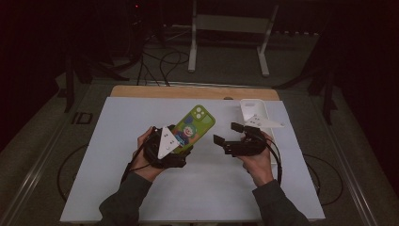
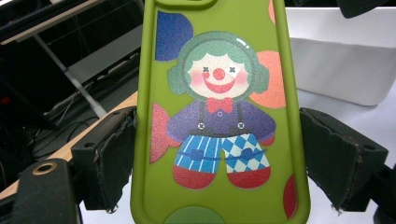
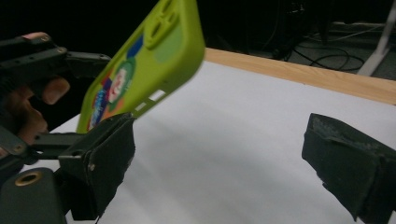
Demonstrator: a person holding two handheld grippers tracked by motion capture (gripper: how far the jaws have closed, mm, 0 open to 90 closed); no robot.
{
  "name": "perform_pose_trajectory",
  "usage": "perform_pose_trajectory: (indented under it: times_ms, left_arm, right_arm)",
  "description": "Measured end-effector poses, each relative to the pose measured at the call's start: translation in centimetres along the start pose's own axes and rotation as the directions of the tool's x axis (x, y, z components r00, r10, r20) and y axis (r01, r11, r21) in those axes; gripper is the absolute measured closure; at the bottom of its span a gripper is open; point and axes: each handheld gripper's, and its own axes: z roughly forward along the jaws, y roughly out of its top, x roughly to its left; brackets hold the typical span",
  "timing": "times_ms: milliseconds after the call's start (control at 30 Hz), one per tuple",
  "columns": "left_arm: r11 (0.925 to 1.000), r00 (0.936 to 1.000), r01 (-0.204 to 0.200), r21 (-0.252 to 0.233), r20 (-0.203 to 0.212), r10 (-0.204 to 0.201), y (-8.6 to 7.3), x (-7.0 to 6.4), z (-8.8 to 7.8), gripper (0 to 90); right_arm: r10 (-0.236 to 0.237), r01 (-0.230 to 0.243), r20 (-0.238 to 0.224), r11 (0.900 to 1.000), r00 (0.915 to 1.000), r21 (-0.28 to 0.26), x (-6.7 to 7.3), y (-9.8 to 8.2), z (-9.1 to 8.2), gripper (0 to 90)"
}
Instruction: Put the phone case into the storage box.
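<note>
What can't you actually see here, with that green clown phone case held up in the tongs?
- Green case: top and bottom cut off by the left gripper view's edges.
- Case's inner side: faces away in every view.
- White tray: partly behind the right tongs in the high view; contents unreadable.
- Room behind: too dark.

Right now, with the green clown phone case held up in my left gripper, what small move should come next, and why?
Probably bring the right gripper in toward the case's free top end. The left gripper clamps the green case by its sides above the table, while the right one stands open, empty, close beside it.
</note>
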Motion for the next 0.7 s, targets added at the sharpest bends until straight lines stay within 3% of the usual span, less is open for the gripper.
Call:
perform_pose_trajectory:
  times_ms: [700]
  left_arm:
    - [0.9996,0.9993,-0.027,-0.010,0.027,0.027,0.3,-1.0,0.6,16.3]
  right_arm:
    - [0.035,-0.035,-0.072,0.999,0.9968,0.000,0.5,1.2,1.2,9.6]
